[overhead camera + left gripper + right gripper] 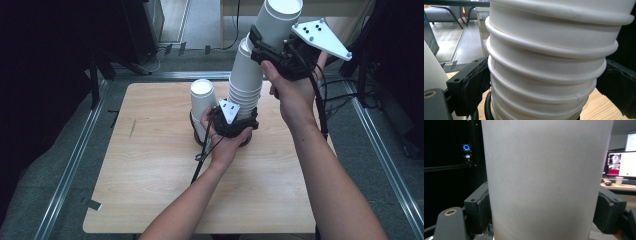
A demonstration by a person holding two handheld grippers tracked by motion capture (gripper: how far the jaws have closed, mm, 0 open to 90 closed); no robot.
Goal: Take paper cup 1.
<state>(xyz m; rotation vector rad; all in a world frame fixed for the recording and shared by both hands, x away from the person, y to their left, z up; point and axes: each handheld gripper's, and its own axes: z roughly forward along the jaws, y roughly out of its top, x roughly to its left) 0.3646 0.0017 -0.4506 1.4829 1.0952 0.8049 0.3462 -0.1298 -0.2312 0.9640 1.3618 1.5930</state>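
Observation:
A tall stack of upturned white paper cups [246,82] stands on the wooden table [150,190]. My left gripper [240,125] is shut on the stack near its foot. In the left gripper view the ribbed rims of the stack [549,62] sit between the two black pads, which touch it on both sides. Above, my right gripper [272,47] is shut on the topmost white cup [277,20], which is raised and tilted off the stack's upper end. In the right gripper view that cup's plain wall [544,177] is pinched between the pads [480,207].
A single upturned white cup [202,102] stands just left of the stack, close to my left hand. Metal rails [75,160] run along the floor on both sides of the table. A lit monitor [621,162] stands far off on a desk.

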